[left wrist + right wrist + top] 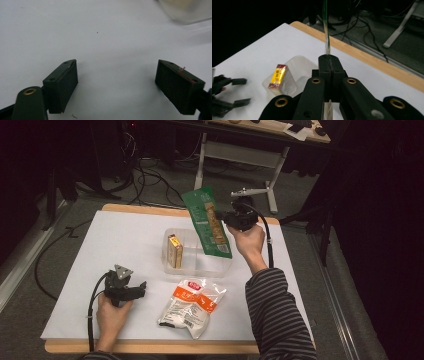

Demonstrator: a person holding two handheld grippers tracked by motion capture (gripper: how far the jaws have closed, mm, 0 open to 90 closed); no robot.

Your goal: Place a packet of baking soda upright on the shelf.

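A green snack bag [206, 221] hangs tilted over the right part of a clear plastic container [220, 265]. My right gripper [221, 216] is shut on the bag's right edge. In the right gripper view the bag [327, 37] shows edge-on, pinched between the closed jaws of that gripper [329, 61]. A small yellow and red box [174, 251] stands upright in the container's left part. An orange and white packet [190, 304] lies flat in front of the container. My left gripper [141, 289] rests on the table at the front left, open [116, 70], with nothing between its fingers.
The white table top [125, 240] has a wooden edge [150, 347]. Cables and a table frame [270, 185] lie on the floor beyond the far edge. From the right gripper view the container [298, 66], the box [277, 75] and the left gripper [232, 92] lie below and to the left.
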